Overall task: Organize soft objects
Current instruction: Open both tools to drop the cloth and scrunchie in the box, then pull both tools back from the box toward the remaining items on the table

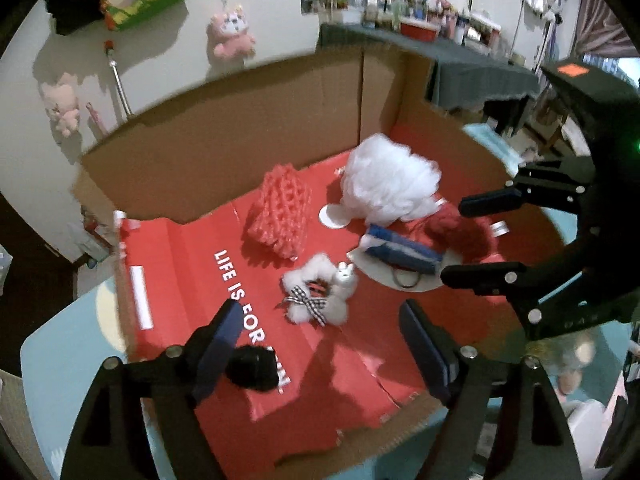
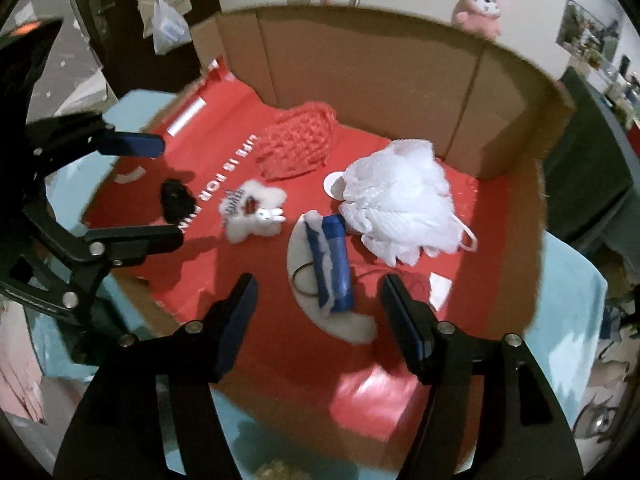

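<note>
Both grippers hover open and empty over a flattened red cardboard box (image 2: pixel 248 344) with brown flaps. The left gripper (image 1: pixel 320 344) has jaws spread wide above the black fuzzy pompom (image 1: pixel 253 368). The right gripper (image 2: pixel 316 312) is likewise wide open, just before the blue-and-white pouch (image 2: pixel 332 264). The left wrist view alone reveals a red knitted item (image 1: pixel 460 232) behind the pouch; the right wrist view hides most of it. The white mesh bath pouf (image 2: pixel 400 208), coral net sponge (image 2: pixel 300 140) and fluffy white bunny scrunchie (image 2: pixel 256 212) lie mid-box, apart.
</note>
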### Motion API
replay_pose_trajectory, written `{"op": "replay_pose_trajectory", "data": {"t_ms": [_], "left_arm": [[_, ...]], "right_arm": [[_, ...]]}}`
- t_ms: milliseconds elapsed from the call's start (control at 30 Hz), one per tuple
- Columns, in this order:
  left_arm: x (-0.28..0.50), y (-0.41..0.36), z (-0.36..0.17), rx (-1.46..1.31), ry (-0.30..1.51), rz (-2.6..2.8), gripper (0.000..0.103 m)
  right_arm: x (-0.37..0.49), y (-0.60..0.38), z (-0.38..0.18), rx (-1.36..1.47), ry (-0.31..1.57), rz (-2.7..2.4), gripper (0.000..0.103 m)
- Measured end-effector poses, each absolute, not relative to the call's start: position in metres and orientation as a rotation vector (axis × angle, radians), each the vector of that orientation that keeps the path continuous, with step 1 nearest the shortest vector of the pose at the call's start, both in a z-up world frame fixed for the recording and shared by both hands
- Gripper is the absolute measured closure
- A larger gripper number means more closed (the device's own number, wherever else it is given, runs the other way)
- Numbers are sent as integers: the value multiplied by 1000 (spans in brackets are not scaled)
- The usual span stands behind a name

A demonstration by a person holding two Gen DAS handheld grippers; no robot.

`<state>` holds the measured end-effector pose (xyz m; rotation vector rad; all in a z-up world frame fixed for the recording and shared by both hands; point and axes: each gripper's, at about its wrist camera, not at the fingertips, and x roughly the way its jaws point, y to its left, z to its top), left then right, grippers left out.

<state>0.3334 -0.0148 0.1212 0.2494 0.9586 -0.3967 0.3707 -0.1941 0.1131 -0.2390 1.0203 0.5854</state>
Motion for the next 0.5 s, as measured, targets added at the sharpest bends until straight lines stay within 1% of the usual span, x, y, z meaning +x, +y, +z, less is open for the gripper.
{"op": "replay_pose_trajectory", "data": {"t_ms": [33, 67, 100, 167, 300, 500], "left_arm": [[325, -13, 128, 239, 938, -395, 16], [316, -12, 136, 227, 916, -393, 12], [306, -11, 143, 215, 894, -392, 7], [291, -4, 158, 197, 850, -391, 3], [252, -5, 183, 165, 769, -389, 0], [192, -6, 217, 130, 649, -387, 0]], "right_arm": [[362, -199, 122, -227, 1001, 578, 33], [357, -199, 128, -222, 988, 572, 31], [348, -202, 137, -217, 964, 564, 29], [330, -205, 156, -205, 923, 547, 28], [293, -217, 186, -166, 847, 517, 26], [224, -225, 222, -187, 711, 470, 26]]}}
